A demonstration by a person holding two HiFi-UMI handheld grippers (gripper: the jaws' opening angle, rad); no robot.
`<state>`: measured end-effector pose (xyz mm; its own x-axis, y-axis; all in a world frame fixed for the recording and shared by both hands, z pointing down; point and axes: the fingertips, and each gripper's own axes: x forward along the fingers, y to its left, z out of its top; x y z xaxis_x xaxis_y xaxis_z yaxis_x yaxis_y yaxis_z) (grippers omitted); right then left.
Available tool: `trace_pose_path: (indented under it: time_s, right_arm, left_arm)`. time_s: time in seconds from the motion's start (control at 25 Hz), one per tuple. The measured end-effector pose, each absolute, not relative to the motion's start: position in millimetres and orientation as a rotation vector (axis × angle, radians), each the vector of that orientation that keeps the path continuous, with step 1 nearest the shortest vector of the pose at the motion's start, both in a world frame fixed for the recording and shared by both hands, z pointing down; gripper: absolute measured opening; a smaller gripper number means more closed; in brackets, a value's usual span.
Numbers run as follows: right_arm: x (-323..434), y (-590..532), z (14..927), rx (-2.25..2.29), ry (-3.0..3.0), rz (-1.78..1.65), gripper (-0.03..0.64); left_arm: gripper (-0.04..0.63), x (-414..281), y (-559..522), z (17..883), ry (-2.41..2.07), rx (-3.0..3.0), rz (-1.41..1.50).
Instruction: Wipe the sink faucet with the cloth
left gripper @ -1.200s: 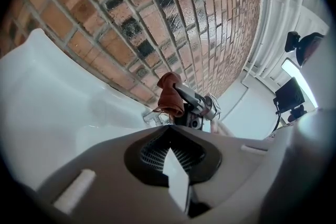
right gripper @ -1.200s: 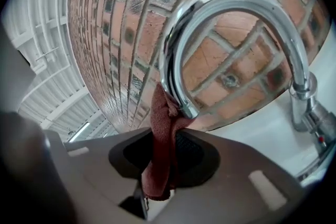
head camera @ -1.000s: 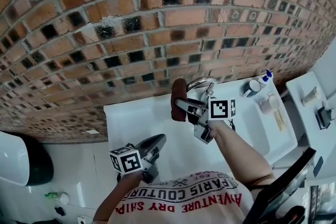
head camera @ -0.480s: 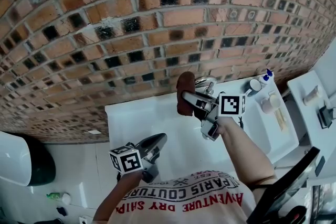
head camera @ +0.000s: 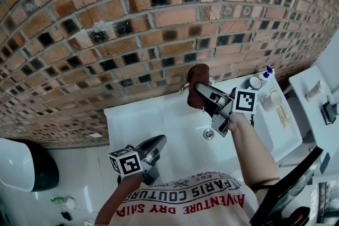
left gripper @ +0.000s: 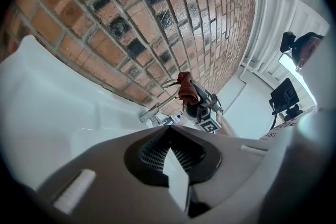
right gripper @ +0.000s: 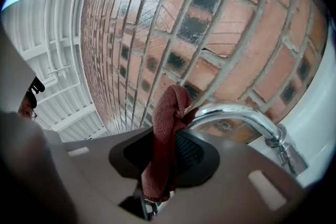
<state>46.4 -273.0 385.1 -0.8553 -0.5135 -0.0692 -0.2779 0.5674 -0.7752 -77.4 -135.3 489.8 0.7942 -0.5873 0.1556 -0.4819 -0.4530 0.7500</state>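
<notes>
Change: the right gripper [head camera: 197, 93] with the dark red terry cloth [head camera: 198, 79] has moved right and closer to the brown brick wall [head camera: 132, 24] than it was a second ago.
Right gripper jaws: clamped on the cloth, which stands up out of them.
Cloth position: its top lies against the curved chrome faucet spout [right gripper: 236, 113].
Left gripper [head camera: 157, 141]: jaws together, nothing between them, held low over the white ceramic sink [head camera: 137, 119], well apart from the faucet.
</notes>
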Motion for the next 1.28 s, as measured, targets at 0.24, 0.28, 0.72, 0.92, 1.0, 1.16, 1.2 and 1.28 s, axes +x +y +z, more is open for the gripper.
trace_pose_path:
  time_s: [0.24,0.28,0.72,0.92,1.0,1.16,1.2,1.28]
  right_arm:
    - [81.4,-286.2,385.9,-0.732,2.438,-1.141,0.087]
    - [88.0,-288.9,387.9,-0.748,2.418,-1.143,0.089]
    - [144.4,-312.0,460.1,-0.955,2.234,-1.295,0.091]
    - [142.8,-311.4,519.4,-1.088,2.189,-1.463,0.091]
    - [136.9,-311.0,533.0,-1.073,2.168,-1.497,0.091]
    - [134.3,-312.5,545.4,-1.099,2.155,-1.524,0.091]
    - [134.3,-312.5,545.9,-1.106,2.157,-1.529,0.092]
    - [134.6,-312.1,544.7,-1.11,2.161,-1.535,0.091]
  left_arm:
    - [0.0,-74.2,-133.4,493.9,-0.774,2.118,-0.14]
    - [0.0,-73.6,-132.9,495.4,-0.773,2.114,-0.135]
    - [0.0,-73.1,-135.1,507.6,-0.78,2.092,-0.108]
    - [0.0,-73.8,-136.1,511.0,-0.786,2.079,-0.111]
    - [0.0,-73.5,-135.4,512.0,-0.782,2.073,-0.113]
    - [0.0,-79.5,-136.0,513.1,-0.798,2.069,-0.118]
    - [0.0,-80.3,-136.0,513.1,-0.799,2.067,-0.121]
    - [0.0,-80.9,-136.1,511.8,-0.8,2.067,-0.13]
